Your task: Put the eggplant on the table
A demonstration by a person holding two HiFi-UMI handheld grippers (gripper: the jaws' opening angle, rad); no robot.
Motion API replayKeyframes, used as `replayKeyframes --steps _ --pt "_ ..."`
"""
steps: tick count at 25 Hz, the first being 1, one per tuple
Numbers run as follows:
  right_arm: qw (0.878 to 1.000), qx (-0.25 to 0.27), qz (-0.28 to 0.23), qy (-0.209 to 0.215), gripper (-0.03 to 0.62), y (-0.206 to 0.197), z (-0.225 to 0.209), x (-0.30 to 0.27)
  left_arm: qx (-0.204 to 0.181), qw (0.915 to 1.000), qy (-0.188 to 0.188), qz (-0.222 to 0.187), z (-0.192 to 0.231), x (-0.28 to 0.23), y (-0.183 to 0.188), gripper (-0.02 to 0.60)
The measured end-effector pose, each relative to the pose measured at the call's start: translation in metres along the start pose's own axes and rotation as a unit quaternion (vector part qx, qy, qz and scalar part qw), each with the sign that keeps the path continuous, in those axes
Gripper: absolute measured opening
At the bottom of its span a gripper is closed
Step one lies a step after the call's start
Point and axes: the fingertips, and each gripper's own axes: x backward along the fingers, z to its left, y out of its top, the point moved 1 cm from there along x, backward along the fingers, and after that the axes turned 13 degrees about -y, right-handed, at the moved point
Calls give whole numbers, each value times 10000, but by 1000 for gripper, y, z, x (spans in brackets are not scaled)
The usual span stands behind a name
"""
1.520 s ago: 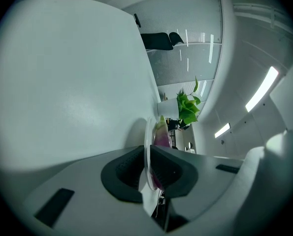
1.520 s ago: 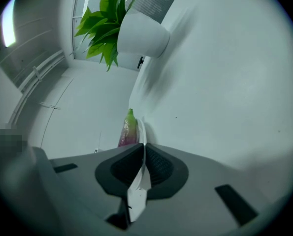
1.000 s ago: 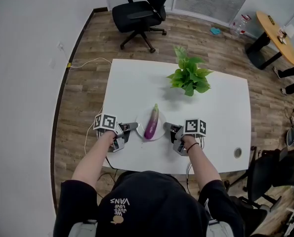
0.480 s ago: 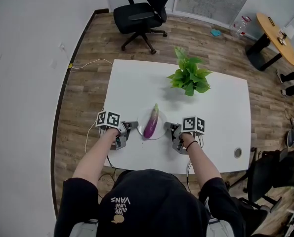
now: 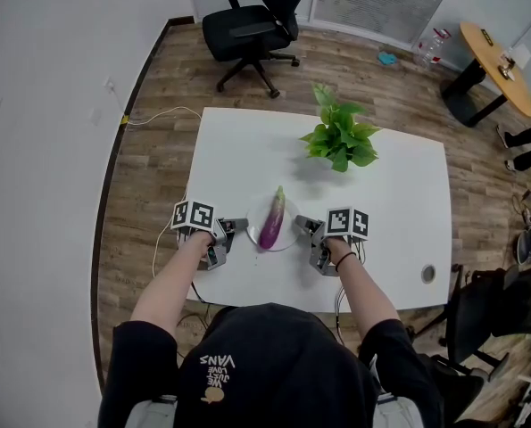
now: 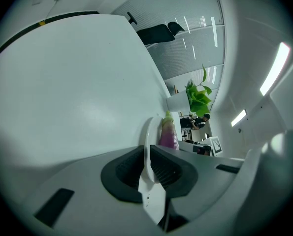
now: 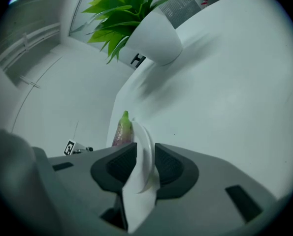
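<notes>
Eggplant (image 5: 273,221) lies on the white plate (image 5: 286,239) at frame centre, not yet on the table (image 5: 390,203). Left of it, the left gripper (image 5: 238,227) pinches the plate's rim. To the right, the right gripper (image 5: 302,226) has just been opening its jaws, with the rim loose between them. Next, I judge, it must take the eggplant itself

A white round plate (image 5: 256,213) sits on the white tabletop (image 5: 247,150) between the left tongs (image 5: 240,226) and the right tongs (image 5: 301,225). Its rim is inside both, and the right jaws have just been opening. A long purple eggplant (image 5: 273,220) lies on it. Beyond the tongs stands a green potted plant (image 5: 340,137), and further off a black office chair (image 5: 252,27).
</notes>
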Motion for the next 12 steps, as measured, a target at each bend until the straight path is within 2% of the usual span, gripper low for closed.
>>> replayKeyframes --steps 4,7,12 --pt "9991 367 -25 -196 114 -1 -2 5 -99 9999 69 -15 -1 1 0 25" --pt "9984 538 -115 -132 114 -1 3 9 -251 9996 58 -67 -5 3 2 25" --pt "9927 1101 -426 -257 114 1 12 14 -643 9971 2 -415 -20 10 12 25"
